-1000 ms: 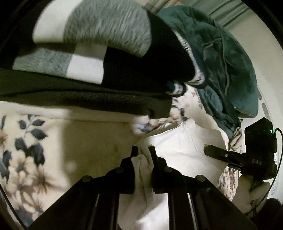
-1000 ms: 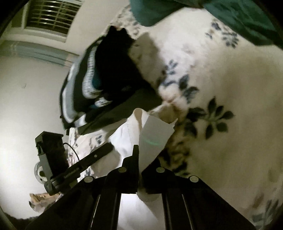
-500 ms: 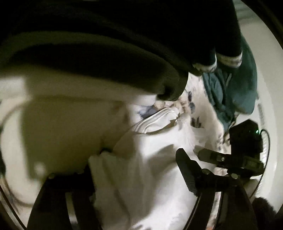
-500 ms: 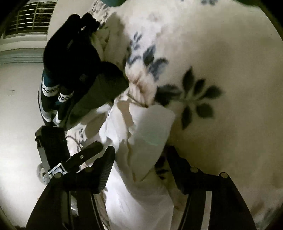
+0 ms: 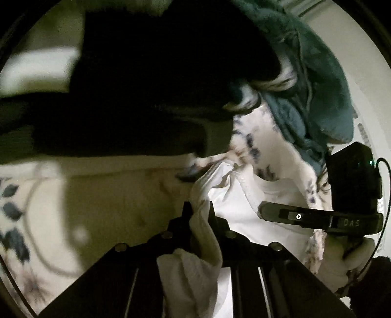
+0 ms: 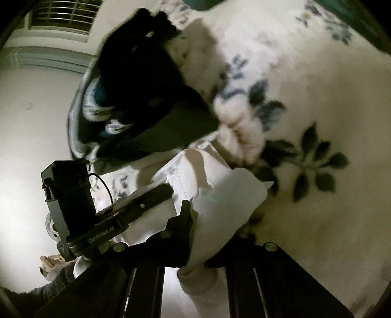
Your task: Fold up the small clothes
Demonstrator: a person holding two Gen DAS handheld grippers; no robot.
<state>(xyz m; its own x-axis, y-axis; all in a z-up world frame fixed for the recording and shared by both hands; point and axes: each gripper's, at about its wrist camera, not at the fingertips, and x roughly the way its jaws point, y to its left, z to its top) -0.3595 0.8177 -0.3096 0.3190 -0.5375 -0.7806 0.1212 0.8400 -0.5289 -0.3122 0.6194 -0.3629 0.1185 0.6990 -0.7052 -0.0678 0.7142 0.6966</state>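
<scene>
Blur hides dark pile [image 5: 151,85]; each tool [image 5: 198,210] [image 6: 195,212] pinches white garment [image 5: 244,210].

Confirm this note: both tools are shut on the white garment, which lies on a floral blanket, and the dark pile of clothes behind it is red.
One detail is wrong: the pile is teal, as the left wrist view shows. The left tool and right tool are both shut on the white garment over the floral blanket.

dim room, pale wall [image 6: 22,137], barred window [image 6: 66,12] above.
</scene>
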